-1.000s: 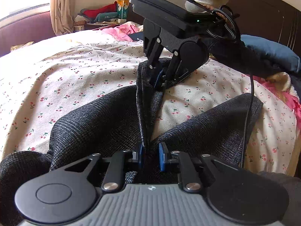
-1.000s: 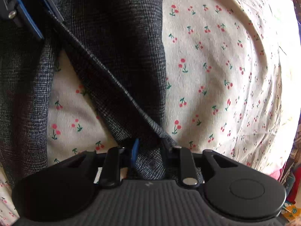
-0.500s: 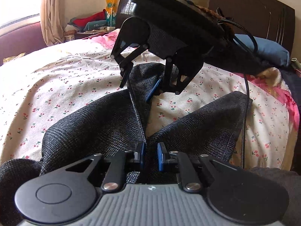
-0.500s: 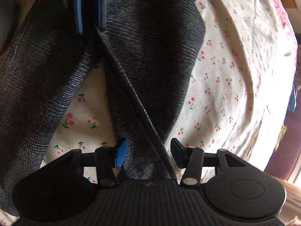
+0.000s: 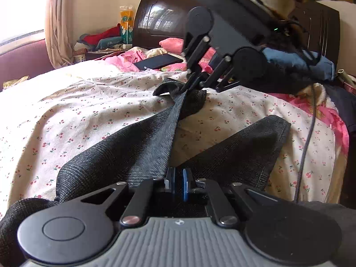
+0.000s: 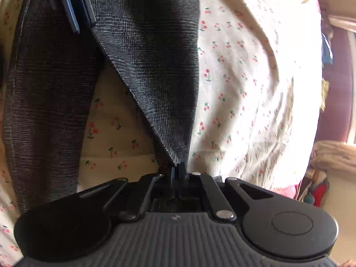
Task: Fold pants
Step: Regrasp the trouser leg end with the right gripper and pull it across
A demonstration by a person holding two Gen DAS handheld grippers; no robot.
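Note:
Dark grey pants point(image 5: 124, 155) lie spread on a cherry-print bed sheet point(image 5: 66, 111), legs parted in a V. My left gripper point(image 5: 178, 184) is shut on the pants near the crotch. My right gripper point(image 5: 189, 86) is shut on the inner edge of the far leg near its hem and lifts it off the sheet, so the edge runs taut between both grippers. In the right wrist view the right gripper point(image 6: 178, 175) pinches the pants point(image 6: 151, 55), and the left gripper point(image 6: 77, 11) shows at the top left, shut on the fabric.
A dark wooden headboard point(image 5: 160, 17), pink bedding point(image 5: 138, 55), a black phone point(image 5: 158, 61) and a blue pillow point(image 5: 300, 62) lie at the head of the bed. A cable point(image 5: 309, 138) hangs at the right. A cluttered nightstand point(image 5: 104, 44) stands at far left.
My right gripper was open around the leg edge half a second ago; it has closed on it and pulled it farther from the left gripper, lifting the fabric taut.

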